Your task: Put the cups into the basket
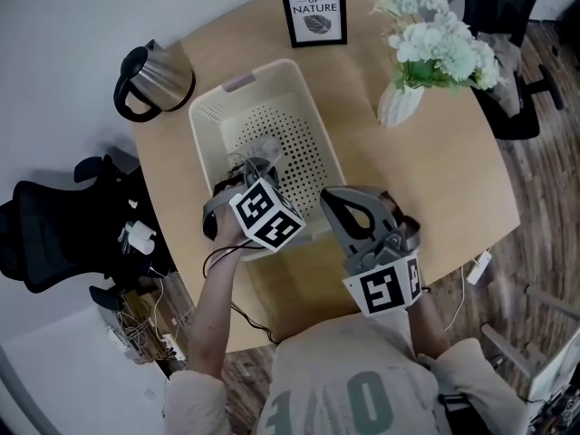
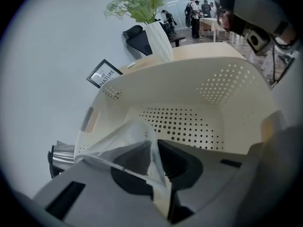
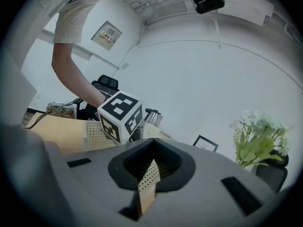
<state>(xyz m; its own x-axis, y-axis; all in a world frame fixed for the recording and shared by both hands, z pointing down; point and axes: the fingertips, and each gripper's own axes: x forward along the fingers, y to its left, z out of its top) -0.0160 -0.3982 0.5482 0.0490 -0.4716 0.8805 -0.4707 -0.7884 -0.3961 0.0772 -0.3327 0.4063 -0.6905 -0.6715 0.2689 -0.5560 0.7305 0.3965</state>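
Tongs on the left (image 2: 154,148) pinch one wall of a clear plastic cup (image 2: 124,141), which hangs tilted inside the cream perforated basket (image 2: 236,103), above its floor. The right tongs (image 3: 152,144) are closed with nothing between them, just beside the basket, over the bench (image 1: 453,175).

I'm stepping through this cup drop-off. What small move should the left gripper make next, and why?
Probably open the left gripper and let go. Its jaws pinch the wall of the clear cup, and the cup hangs inside the basket, with the walls rising around it and the perforated floor below. How far above the floor it hangs, I cannot tell.
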